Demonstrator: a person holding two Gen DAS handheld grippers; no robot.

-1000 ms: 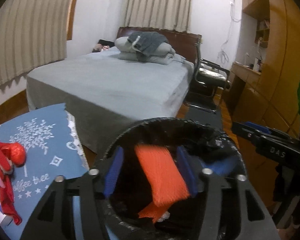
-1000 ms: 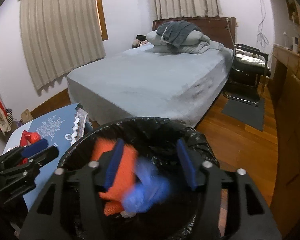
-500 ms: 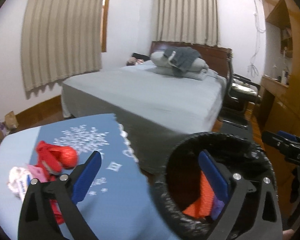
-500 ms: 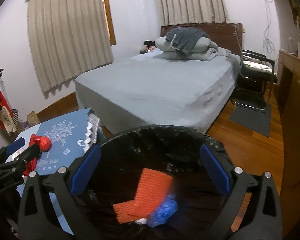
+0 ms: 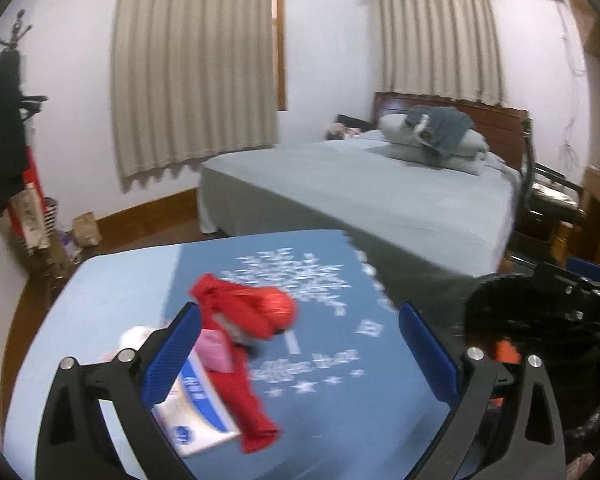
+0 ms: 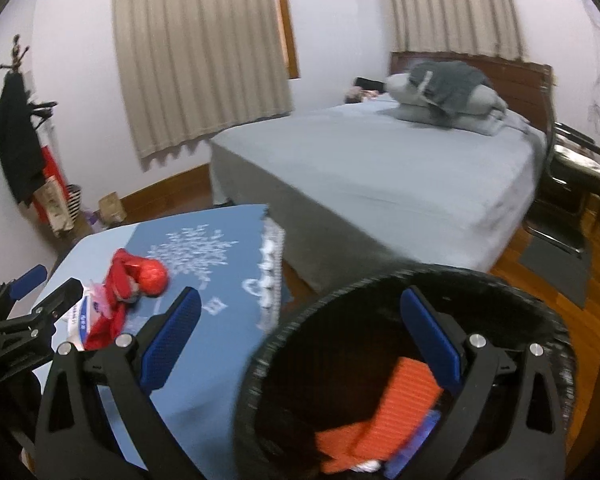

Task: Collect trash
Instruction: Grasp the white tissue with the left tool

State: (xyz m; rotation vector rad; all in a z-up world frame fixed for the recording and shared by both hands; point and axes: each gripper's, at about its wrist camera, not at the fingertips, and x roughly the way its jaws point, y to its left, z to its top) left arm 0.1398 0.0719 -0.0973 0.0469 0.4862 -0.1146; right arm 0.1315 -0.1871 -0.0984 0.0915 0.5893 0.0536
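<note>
A black-lined trash bin (image 6: 412,280) stands right of a blue table (image 6: 204,360). Inside it lie an orange ribbed piece (image 6: 400,400) and a blue scrap (image 6: 428,428). On the table lie a red plastic bag (image 5: 252,320), a pink scrap (image 5: 212,350) and a white-and-blue packet (image 5: 198,416). My left gripper (image 5: 300,352) is open and empty above the table, the red bag between its fingers' line of sight. My right gripper (image 6: 300,344) is open and empty over the bin's left rim. The left gripper also shows in the right wrist view (image 6: 40,292).
A grey bed (image 5: 380,200) with pillows stands behind the table. A black chair (image 6: 572,172) and wooden cabinets are at the right. A coat stand (image 5: 8,120) and bags are by the left wall.
Both grippers opened and dropped the orange piece and the blue scrap into the bin. Both then swung left; the left one now faces the table's red bag.
</note>
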